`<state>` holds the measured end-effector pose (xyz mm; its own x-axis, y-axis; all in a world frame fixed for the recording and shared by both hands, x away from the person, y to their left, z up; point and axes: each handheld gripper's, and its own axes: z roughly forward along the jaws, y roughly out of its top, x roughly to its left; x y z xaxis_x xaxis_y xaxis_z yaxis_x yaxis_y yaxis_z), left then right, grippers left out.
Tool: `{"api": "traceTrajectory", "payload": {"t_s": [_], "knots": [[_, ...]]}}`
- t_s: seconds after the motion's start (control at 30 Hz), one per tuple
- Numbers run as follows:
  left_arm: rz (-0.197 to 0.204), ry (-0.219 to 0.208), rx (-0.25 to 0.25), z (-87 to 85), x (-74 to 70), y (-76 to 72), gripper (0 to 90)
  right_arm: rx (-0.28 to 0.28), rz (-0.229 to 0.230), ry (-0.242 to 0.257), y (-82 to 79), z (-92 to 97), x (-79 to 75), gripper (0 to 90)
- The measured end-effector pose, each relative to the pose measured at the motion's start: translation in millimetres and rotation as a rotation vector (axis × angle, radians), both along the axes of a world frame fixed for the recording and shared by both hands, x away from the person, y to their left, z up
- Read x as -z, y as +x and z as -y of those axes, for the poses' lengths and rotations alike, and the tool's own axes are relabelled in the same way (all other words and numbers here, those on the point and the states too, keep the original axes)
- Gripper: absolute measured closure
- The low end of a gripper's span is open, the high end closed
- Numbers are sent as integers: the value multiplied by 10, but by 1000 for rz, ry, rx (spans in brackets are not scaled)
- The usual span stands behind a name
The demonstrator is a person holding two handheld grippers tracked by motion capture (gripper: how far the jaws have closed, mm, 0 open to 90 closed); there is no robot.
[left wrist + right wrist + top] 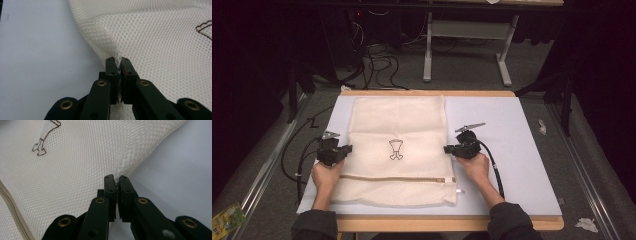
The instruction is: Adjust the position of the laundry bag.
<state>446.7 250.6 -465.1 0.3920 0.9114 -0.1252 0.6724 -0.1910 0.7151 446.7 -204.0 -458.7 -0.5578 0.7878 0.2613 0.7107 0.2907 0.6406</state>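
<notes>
A cream mesh laundry bag (397, 125) lies flat on the table, with a small brown outline figure (395, 149) at its middle and a tan zipper (397, 178) across its near end. My left gripper (346, 149) is shut on the bag's left edge, and the mesh (140, 30) puckers up into its jaws in the left gripper view. On the opposite side my right gripper (447, 149) is shut on the bag's right edge. The right gripper view shows the mesh (82, 162) pinched between its closed jaws, the brown figure (47, 135) off to the upper left.
The pale lilac table top (507, 150) has a wooden rim and bare room on both sides of the bag. Cables (377, 62) and a white table frame (467, 45) stand on the floor beyond. Scraps of paper (587, 224) lie on the floor at right.
</notes>
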Motion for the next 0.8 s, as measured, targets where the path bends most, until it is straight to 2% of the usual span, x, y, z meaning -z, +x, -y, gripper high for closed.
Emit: {"api": "traceTrajectory", "payload": {"t_s": [0.13, 0.23, 0.37, 0.57, 0.8], "knots": [[7, -4, 13, 71, -34, 20, 867, -1, 11, -23, -1, 67, -23, 876], [37, -8, 18, 113, -89, -21, 867, 18, 18, -12, 9, 133, -32, 876], [47, -30, 11, 104, -118, -30, 867, 18, 21, -14, 15, 139, -30, 877], [39, -34, 13, 121, -94, -2, 867, 24, 31, -26, -7, 142, -55, 876], [34, -59, 33, 200, -108, 14, 866, 43, 40, -32, -27, 244, -91, 877]]}}
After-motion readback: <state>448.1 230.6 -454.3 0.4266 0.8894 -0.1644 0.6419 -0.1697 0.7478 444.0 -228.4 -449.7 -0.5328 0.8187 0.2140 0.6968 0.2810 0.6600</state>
